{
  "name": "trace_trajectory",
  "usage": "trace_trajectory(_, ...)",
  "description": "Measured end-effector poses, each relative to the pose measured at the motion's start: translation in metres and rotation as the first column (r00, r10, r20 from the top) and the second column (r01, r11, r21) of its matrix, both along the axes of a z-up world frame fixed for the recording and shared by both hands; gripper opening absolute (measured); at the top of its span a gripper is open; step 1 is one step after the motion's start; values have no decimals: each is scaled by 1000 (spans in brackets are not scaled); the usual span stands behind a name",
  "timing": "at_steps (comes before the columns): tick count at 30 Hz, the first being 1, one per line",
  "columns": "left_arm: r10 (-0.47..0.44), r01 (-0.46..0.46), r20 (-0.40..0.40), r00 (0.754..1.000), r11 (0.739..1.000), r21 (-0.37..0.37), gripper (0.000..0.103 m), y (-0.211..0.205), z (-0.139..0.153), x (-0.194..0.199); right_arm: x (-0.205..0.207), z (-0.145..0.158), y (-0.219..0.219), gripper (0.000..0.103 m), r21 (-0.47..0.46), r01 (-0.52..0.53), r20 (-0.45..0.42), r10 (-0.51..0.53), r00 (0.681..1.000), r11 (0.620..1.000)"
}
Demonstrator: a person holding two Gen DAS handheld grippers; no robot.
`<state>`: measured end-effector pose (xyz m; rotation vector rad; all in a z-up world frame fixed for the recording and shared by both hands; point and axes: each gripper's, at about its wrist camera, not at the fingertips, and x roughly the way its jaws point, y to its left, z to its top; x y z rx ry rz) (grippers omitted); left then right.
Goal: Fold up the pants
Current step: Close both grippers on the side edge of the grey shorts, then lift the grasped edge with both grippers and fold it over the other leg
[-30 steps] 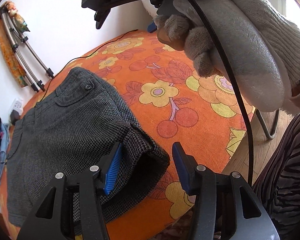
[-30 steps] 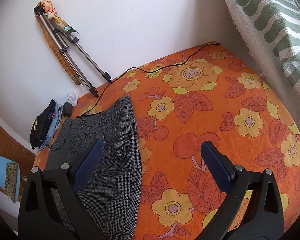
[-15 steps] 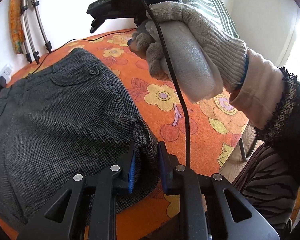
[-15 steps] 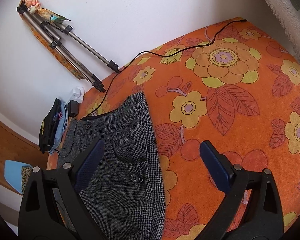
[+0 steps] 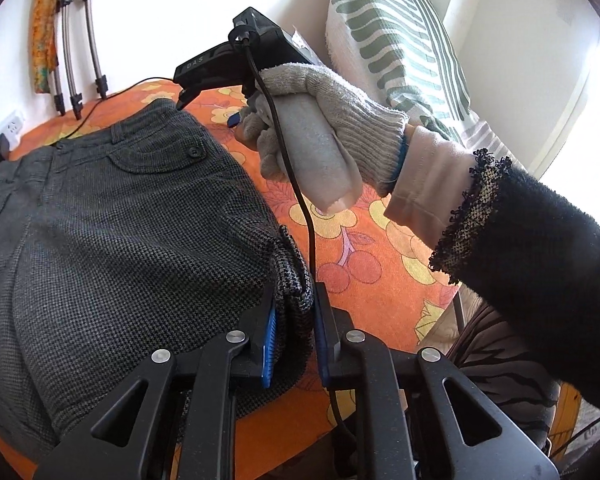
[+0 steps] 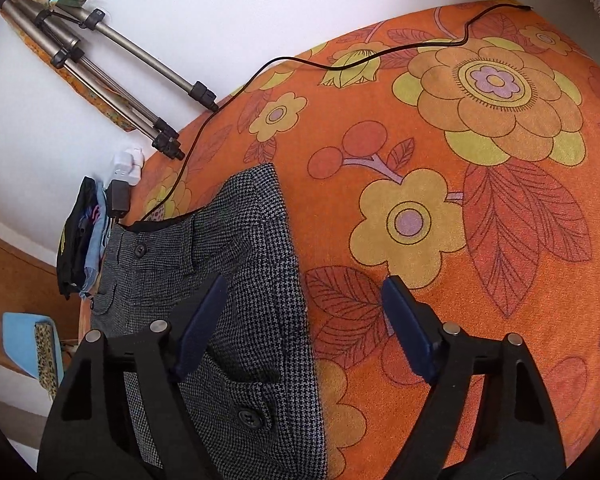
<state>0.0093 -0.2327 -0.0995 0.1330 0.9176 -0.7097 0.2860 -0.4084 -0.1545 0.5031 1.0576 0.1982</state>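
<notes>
Grey houndstooth pants (image 5: 112,240) lie flat on the orange flowered bedspread (image 5: 364,280). My left gripper (image 5: 294,320) is shut on the pants' hem corner at the near right edge. In the right wrist view the pants (image 6: 236,280) lie at lower left, waistband toward the wall. My right gripper (image 6: 296,328) is open and empty, hovering above the pants' right edge near the waistband. It also shows in the left wrist view (image 5: 208,80), held by a gloved hand (image 5: 312,136) above the pants' waist corner.
A tripod (image 6: 112,68) leans on the white wall. A black cable (image 6: 340,64) runs across the bedspread (image 6: 460,200) to a plug (image 6: 120,196). A striped pillow (image 5: 400,40) stands at the back right. The bed edge is near my left gripper.
My left gripper closed on the pants' hem corner. My right gripper moved down and toward the pants' waistband edge, staying open.
</notes>
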Motion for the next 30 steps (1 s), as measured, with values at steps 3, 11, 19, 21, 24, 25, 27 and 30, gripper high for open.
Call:
trace_trajectory(3, -8, 8, 10, 1000, 1000, 7, 14, 0, 2, -1, 4, 0, 5, 81, -11, -10, -1, 10, 1000, 1000)
trace_trajectory(11, 3, -3, 31, 1000, 1000, 11, 13, 9, 10, 1, 8, 0, 23, 56, -26, -59, -9, 59, 998, 998)
trace_trajectory(19, 22, -21, 40, 999, 999, -25, 12, 24, 20, 3, 7, 2, 28, 19, -25, -46, -23, 46, 999, 999)
trace_trajectory(21, 28, -26, 44, 999, 999, -38, 12, 29, 24, 2, 6, 6, 23, 16, 7, -22, -19, 22, 1000, 1000)
trace_trajectory(24, 35, -32, 56, 998, 998, -54, 12, 37, 30, 0, 5, 16, 23, 14, 31, 0, -2, 0, 1000, 1000)
trace_trajectory(25, 39, -36, 58, 998, 998, -60, 12, 41, 31, 0, 5, 20, 24, 13, 29, 4, 4, -4, 1000, 1000)
trace_trajectory(27, 50, -46, 54, 997, 996, -78, 12, 50, 35, 1, 4, 29, 29, 13, 21, 9, 16, -9, 1000, 1000)
trace_trajectory(30, 69, -63, 67, 995, 994, -94, 12, 65, 40, 0, 4, 42, 38, 12, 10, 19, 35, -20, 999, 1000)
